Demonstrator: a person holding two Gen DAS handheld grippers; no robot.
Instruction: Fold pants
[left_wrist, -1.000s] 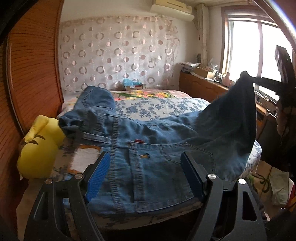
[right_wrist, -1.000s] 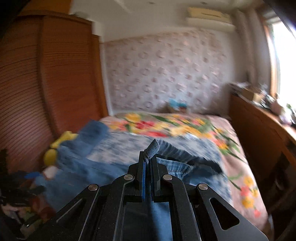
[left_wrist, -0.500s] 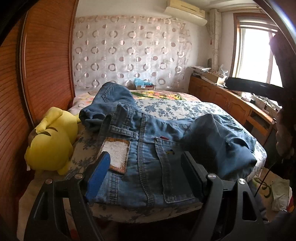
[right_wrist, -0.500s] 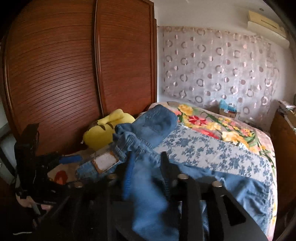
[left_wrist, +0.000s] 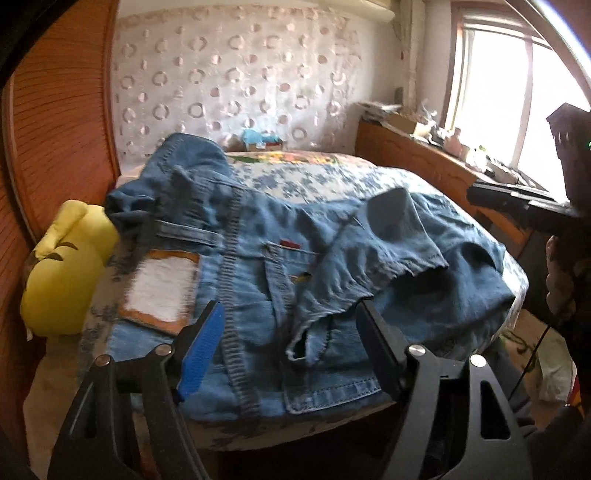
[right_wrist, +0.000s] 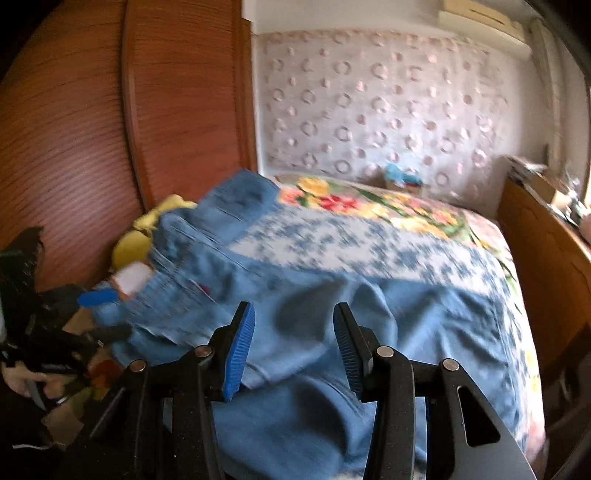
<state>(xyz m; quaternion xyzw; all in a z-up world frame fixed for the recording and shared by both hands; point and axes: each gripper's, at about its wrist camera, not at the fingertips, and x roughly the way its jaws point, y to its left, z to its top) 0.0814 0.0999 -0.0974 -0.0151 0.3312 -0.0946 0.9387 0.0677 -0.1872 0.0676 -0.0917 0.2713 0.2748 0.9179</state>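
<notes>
Blue denim pants (left_wrist: 258, 266) lie across the near end of the bed, waistband with a white patch to the left, a leg folded back over the seat with its hem on top. They also show in the right wrist view (right_wrist: 332, 314). My left gripper (left_wrist: 288, 347) is open and empty just above the near edge of the pants. My right gripper (right_wrist: 291, 343) is open and empty above the folded leg. It also shows in the left wrist view (left_wrist: 517, 206), off the bed's right side.
A yellow plush toy (left_wrist: 62, 266) lies left of the pants against the wooden wardrobe (right_wrist: 110, 129). The floral bedspread (right_wrist: 388, 229) stretches behind. A wooden cabinet (left_wrist: 424, 158) with clutter runs along the right under the window.
The right gripper carried the raised pant leg over the seat, opened and let it go, then drew back. The leg now lies folded on the pants. The left gripper stayed open.
</notes>
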